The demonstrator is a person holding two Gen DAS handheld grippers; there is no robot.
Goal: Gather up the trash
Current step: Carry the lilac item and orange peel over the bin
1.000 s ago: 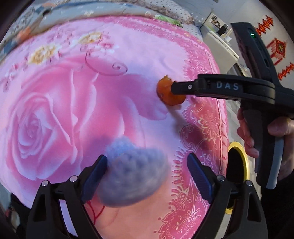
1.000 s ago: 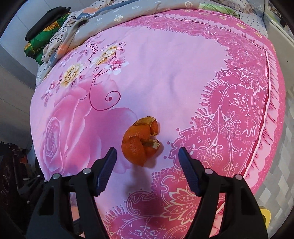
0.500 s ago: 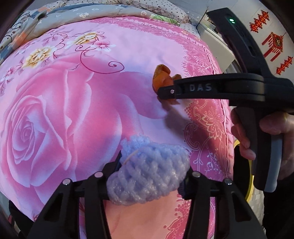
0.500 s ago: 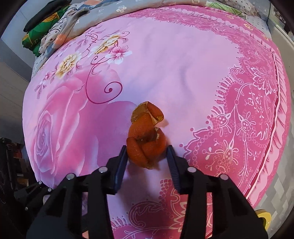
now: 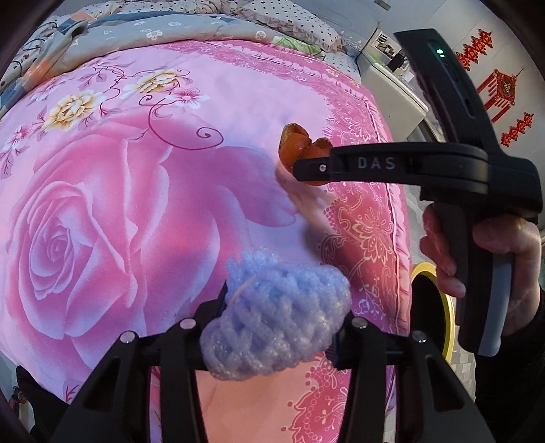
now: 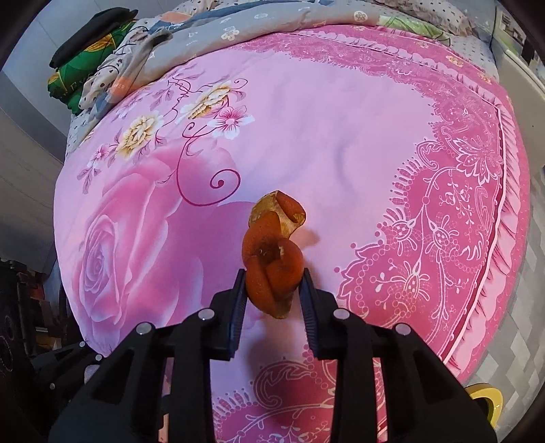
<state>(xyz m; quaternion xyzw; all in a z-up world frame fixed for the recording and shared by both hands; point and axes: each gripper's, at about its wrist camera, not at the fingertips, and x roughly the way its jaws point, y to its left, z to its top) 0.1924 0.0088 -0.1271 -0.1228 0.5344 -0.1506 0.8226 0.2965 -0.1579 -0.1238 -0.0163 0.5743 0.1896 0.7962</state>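
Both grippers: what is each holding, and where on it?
Left gripper pinches the blue foam net across its middle. Right gripper clamps the orange peel at its lower, curled part.

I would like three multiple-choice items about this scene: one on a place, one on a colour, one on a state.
1. Where is the orange peel?
A. between the right gripper's fingers
B. inside the yellow-rimmed bin
C. on the grey quilt

2. What colour is the foam fruit net?
A. green
B. pale blue
C. black

3. What is the state of the left gripper?
A. wide open and empty
B. lying on the bedspread
C. shut on the foam fruit net

Answers: 1 A, both fingers press its sides. 2 B, the mesh looks light blue. 3 C, the net bulges between the fingers.
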